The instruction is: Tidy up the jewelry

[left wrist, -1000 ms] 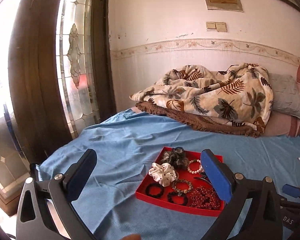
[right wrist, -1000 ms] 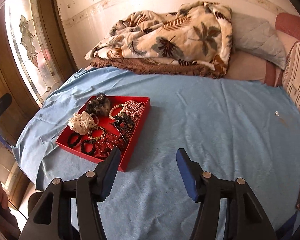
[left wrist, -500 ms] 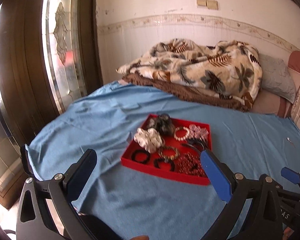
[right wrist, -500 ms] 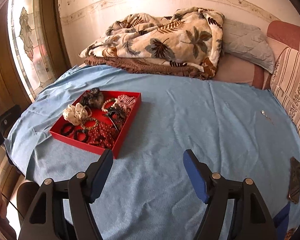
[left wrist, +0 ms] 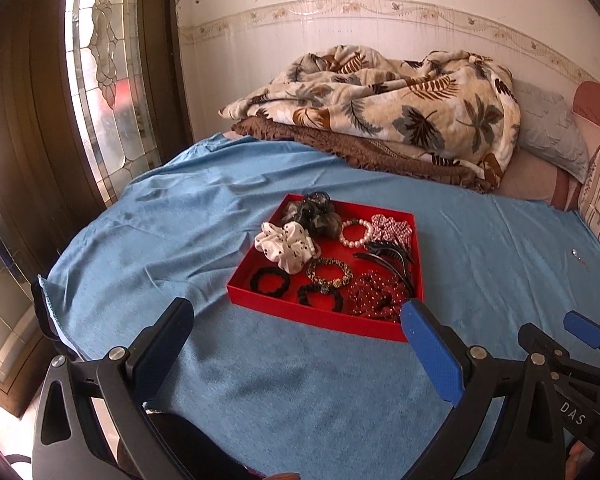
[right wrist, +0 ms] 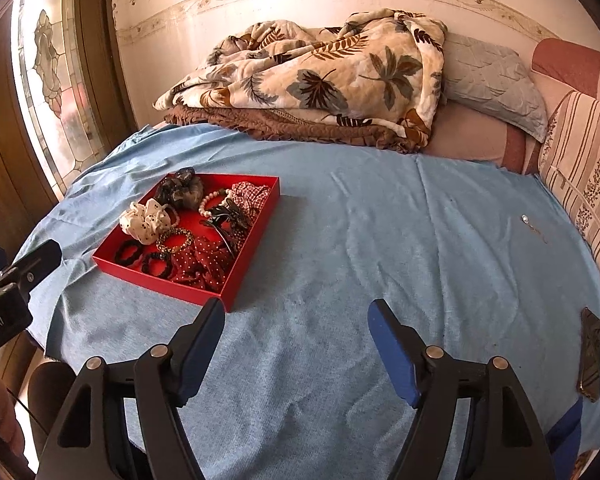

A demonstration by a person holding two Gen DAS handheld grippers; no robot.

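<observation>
The left gripper (left wrist: 296, 344) has dipped lower; both grippers stand apart, empty. Ahead of it, one tray (left wrist: 324, 318) holds two black bands (left wrist: 269, 283).

We see strong daylight through the window (left wrist: 100, 92) at left, blown out to glare. Both views are sharp but bend heavily at the dark edges.

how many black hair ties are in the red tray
2. One black hair tie lies in the near left corner of the red tray; the second black hair tie lies right beside it, along the near wall. More may be hidden under the scrunchies.
</observation>
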